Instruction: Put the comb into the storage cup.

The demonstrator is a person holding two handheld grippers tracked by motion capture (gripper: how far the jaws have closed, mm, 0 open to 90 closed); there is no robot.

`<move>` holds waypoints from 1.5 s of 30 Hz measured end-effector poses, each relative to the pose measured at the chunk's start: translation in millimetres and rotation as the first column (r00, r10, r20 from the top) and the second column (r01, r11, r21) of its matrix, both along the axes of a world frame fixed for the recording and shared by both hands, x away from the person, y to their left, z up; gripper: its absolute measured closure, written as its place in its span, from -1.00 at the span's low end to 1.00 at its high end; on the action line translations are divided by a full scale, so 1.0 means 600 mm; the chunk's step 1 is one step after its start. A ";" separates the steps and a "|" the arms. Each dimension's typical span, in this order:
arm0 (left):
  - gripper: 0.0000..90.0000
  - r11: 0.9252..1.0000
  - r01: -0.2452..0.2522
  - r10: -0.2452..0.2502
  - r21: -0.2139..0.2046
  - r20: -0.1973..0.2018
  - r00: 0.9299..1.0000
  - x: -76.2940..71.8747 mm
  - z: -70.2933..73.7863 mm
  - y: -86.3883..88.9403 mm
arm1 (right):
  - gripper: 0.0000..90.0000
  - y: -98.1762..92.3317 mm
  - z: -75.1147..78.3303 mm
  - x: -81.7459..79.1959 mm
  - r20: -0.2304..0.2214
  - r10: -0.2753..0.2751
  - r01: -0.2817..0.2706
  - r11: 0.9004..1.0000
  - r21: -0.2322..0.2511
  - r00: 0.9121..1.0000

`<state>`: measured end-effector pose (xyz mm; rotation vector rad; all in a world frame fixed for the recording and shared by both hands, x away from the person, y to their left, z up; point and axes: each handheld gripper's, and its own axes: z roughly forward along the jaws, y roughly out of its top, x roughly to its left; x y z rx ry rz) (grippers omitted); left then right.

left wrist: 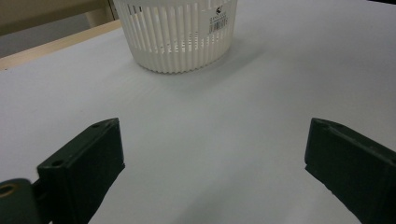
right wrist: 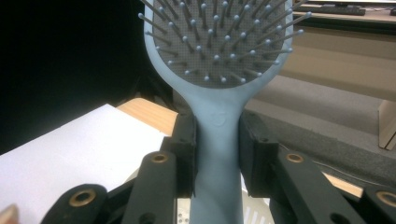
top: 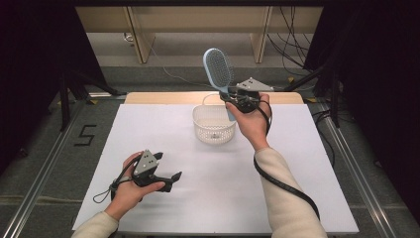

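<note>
Hairbrush (top: pixel 219 69) clamped upright in right hand-held gripper (top: pixel 233 97).

- In my right gripper view, the hairbrush (right wrist: pixel 219 93) loses the top of its bristle head past the upper edge, and its handle runs off the bottom.
- My left gripper view crops the basket (left wrist: pixel 180 42) rim.
- Its label print is too small to read.

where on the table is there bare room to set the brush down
The white table is bare on most of its sheet: the left stretch beside the basket, the wide middle between the basket and the left claw, and the right side past the sleeve. It is crowded only around the basket, where the right claw holds the hairbrush.
</note>
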<state>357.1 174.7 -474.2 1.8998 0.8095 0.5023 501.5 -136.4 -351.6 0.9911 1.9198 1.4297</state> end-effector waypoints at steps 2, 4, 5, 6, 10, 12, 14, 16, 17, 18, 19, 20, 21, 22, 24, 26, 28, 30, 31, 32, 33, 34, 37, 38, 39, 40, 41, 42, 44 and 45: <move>-0.91 1.000 0.001 -0.001 0.000 -0.001 1.000 0.000 0.000 0.000 | 0.56 0.002 0.000 0.002 -0.001 0.000 0.000 1.000 -0.001 1.000; -0.91 1.000 0.002 -0.002 0.002 -0.001 1.000 0.000 0.000 0.000 | 0.56 0.004 0.000 0.003 -0.002 -0.001 0.001 1.000 -0.001 1.000; -0.91 1.000 0.002 -0.002 0.003 -0.002 1.000 0.000 0.000 0.000 | 0.56 0.004 0.000 0.004 -0.002 -0.001 0.001 1.000 -0.001 1.000; -0.91 1.000 0.001 -0.001 0.002 -0.002 1.000 0.000 0.000 0.000 | 0.56 0.005 0.000 0.005 -0.002 -0.001 0.001 1.000 0.000 1.000; -0.91 1.000 0.002 -0.002 0.000 -0.001 1.000 0.000 0.000 0.000 | 0.56 0.009 0.000 0.008 -0.003 -0.002 0.002 1.000 0.000 1.000; -0.91 1.000 0.001 -0.001 0.000 0.001 1.000 0.000 0.001 0.000 | 0.56 0.011 -0.002 0.010 -0.004 -0.003 0.003 1.000 0.001 1.000; -0.91 1.000 0.002 -0.002 0.000 0.001 1.000 0.000 0.001 0.000 | 0.56 0.011 -0.003 0.012 -0.004 -0.004 0.004 1.000 0.001 1.000; -0.91 1.000 0.003 -0.003 0.000 -0.001 1.000 0.000 0.000 0.001 | 0.56 0.012 -0.004 0.014 -0.009 -0.007 0.007 1.000 0.004 1.000; -0.91 1.000 0.003 -0.003 -0.001 -0.001 1.000 0.000 0.000 0.000 | 0.56 0.012 -0.005 0.015 -0.010 -0.009 0.009 1.000 0.003 1.000; -0.91 1.000 0.003 -0.003 0.000 -0.001 1.000 0.000 0.000 0.000 | 0.56 0.013 -0.006 0.016 -0.009 -0.009 0.009 1.000 0.003 1.000; -0.91 1.000 0.003 -0.003 0.000 -0.001 1.000 0.000 0.000 0.000 | 0.56 0.013 -0.006 0.017 -0.012 -0.009 0.009 1.000 0.002 1.000; -0.91 1.000 0.003 -0.003 0.001 -0.001 1.000 0.000 0.000 0.000 | 0.56 0.013 -0.007 0.018 -0.015 -0.011 0.011 1.000 0.003 1.000; -0.91 1.000 0.003 -0.003 0.000 -0.002 1.000 0.000 0.000 0.000 | 0.56 0.013 -0.007 0.019 -0.015 -0.011 0.011 1.000 0.004 1.000; -0.91 1.000 0.004 -0.004 0.001 -0.002 1.000 0.000 0.000 0.000 | 0.56 0.013 -0.008 0.020 -0.016 -0.010 0.010 1.000 0.002 1.000; -0.91 1.000 0.003 -0.003 -0.001 -0.001 1.000 0.000 0.000 0.000 | 0.56 0.014 -0.009 0.022 -0.018 -0.012 0.012 1.000 -0.006 1.000; -0.91 1.000 0.004 -0.004 0.002 -0.001 1.000 0.000 0.000 0.000 | 0.56 0.013 -0.010 0.024 -0.019 -0.017 0.017 1.000 -0.007 1.000; -0.91 1.000 0.005 -0.005 0.001 -0.001 1.000 0.000 0.000 0.000 | 0.56 0.013 -0.011 0.026 -0.023 -0.019 0.019 1.000 -0.004 1.000; -0.91 1.000 0.004 -0.004 -0.002 -0.002 1.000 0.000 0.000 0.000 | 0.56 0.013 -0.012 0.028 -0.020 -0.022 0.022 1.000 -0.008 1.000; -0.91 1.000 0.003 -0.003 -0.002 -0.002 1.000 0.000 0.000 -0.001 | 0.56 0.013 -0.013 0.029 -0.021 -0.022 0.022 1.000 -0.004 1.000; -0.91 1.000 0.004 -0.004 0.001 -0.002 1.000 0.000 0.000 0.000 | 0.56 0.014 -0.013 0.030 -0.023 -0.024 0.024 1.000 -0.003 0.999; -0.91 1.000 0.005 -0.005 0.001 -0.002 1.000 0.000 0.000 0.000 | 0.56 0.014 -0.013 0.030 -0.025 -0.024 0.024 1.000 -0.004 0.999; -0.91 1.000 0.004 -0.004 -0.002 -0.002 1.000 0.000 0.000 -0.001 | 0.56 0.014 -0.013 0.031 -0.024 -0.025 0.024 1.000 -0.005 0.999; -0.91 1.000 0.006 -0.006 0.001 -0.002 1.000 0.000 0.000 0.000 | 0.56 0.016 -0.014 0.033 -0.023 -0.026 0.026 1.000 -0.004 0.999; -0.91 1.000 0.005 -0.005 0.001 -0.002 1.000 0.000 0.000 0.000 | 0.56 0.016 -0.014 0.033 -0.025 -0.027 0.027 1.000 -0.004 0.999; -0.91 1.000 0.004 -0.004 -0.002 -0.002 1.000 0.000 0.000 -0.001 | 0.56 0.017 -0.014 0.033 -0.026 -0.026 0.026 1.000 -0.002 0.999; -0.91 1.000 0.005 -0.005 -0.002 -0.002 1.000 0.000 0.000 -0.001 | 0.56 0.017 -0.015 0.034 -0.024 -0.028 0.028 1.000 -0.003 0.999; -0.91 1.000 0.006 -0.006 -0.002 -0.003 1.000 0.000 0.000 -0.001 | 0.56 0.018 -0.015 0.035 -0.025 -0.027 0.027 1.000 -0.003 0.999; -0.91 1.000 0.008 -0.008 0.002 -0.003 1.000 0.000 0.000 0.000 | 0.56 0.019 -0.015 0.035 -0.025 -0.028 0.027 1.000 -0.004 0.999; -0.91 1.000 0.008 -0.008 0.002 -0.003 1.000 0.000 0.000 0.000 | 0.56 0.020 -0.015 0.036 -0.026 -0.027 0.027 1.000 -0.002 0.999; -0.91 1.000 0.007 -0.007 0.002 -0.003 1.000 0.000 0.000 0.000 | 0.56 0.020 -0.015 0.036 -0.025 -0.027 0.027 1.000 -0.003 0.999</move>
